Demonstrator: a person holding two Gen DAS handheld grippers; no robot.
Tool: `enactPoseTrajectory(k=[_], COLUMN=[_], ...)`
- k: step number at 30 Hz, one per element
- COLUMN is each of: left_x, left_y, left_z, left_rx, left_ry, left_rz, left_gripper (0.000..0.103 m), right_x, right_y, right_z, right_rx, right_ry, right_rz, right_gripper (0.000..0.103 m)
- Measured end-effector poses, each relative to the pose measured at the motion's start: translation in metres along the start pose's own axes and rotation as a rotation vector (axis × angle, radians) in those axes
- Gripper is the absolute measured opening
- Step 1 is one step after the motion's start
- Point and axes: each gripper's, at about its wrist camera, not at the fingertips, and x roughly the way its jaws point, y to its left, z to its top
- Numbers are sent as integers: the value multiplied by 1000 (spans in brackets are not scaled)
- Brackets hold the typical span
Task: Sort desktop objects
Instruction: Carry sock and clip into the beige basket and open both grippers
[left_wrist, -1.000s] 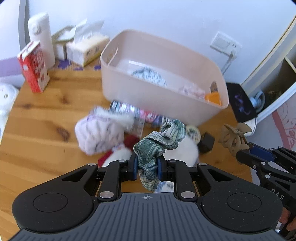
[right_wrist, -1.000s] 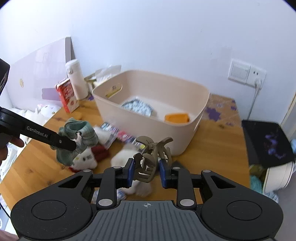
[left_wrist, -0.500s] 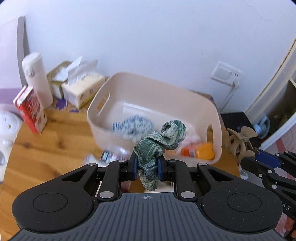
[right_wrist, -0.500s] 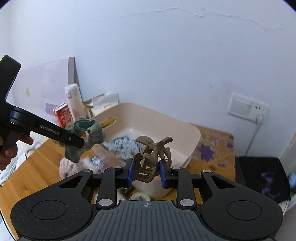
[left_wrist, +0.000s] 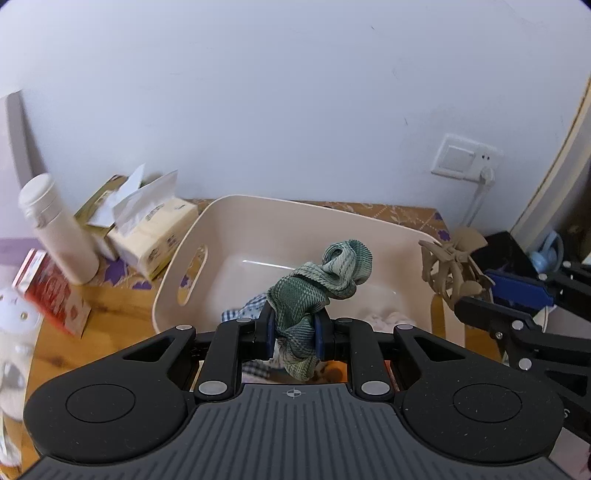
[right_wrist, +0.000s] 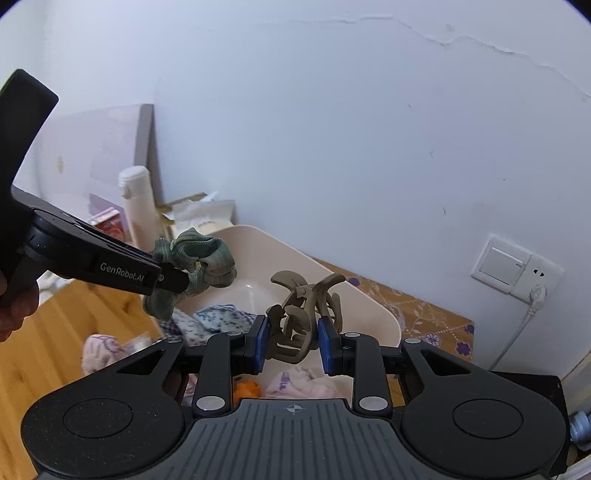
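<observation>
My left gripper (left_wrist: 293, 334) is shut on a green plaid scrunchie (left_wrist: 317, 291) and holds it above the beige plastic bin (left_wrist: 295, 218). My right gripper (right_wrist: 293, 345) is shut on a tan claw hair clip (right_wrist: 304, 314), held over the bin's near right part (right_wrist: 384, 314). The clip also shows in the left wrist view (left_wrist: 448, 267), at the bin's right rim. The scrunchie shows in the right wrist view (right_wrist: 192, 264), to the left over the bin. The bin holds a blue patterned cloth (right_wrist: 221, 321), a pale pink cloth (right_wrist: 303, 384) and an orange item (right_wrist: 247, 387).
Left of the bin stand a white bottle (left_wrist: 59, 232), tissue packs (left_wrist: 151, 229) and a red carton (left_wrist: 48, 291) on the wooden table (left_wrist: 110, 317). A pale purple knitted item (right_wrist: 101, 350) lies on the table. A wall socket (left_wrist: 465, 158) is at the back right.
Both grippers have risen and moved forward over the bin, each still holding its item. The table items in front of the bin have dropped out of the left wrist view.
</observation>
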Motion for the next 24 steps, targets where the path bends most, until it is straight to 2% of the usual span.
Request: enactPoseTrajectory(k=[6,13,18,20,23,24], left_x=[33,61,79,81,80,79], left_y=[0,6,13,16,22,24], left_z=[1,-6,-11,-13,-14,-14], left_rx=[80,106,112,126,133,131], left_ry=[40,65,125,145,153,149], left_rz=[-13,-16,-17,-27,-52,-58], left_gripper=[20,20,20,28,57,71], right_x=[26,53,74,78,78,78], right_y=[1,10,15,18,22,23], right_z=[-2,-12,-19,-22,-24,-25], right_rx=[8,21,18,13,8,13], right_ry=[46,127,196,216,226,231], right_rz=[-49,-84,-109,-112,-123,-118], right_gripper=[27,27,27,27,32,34])
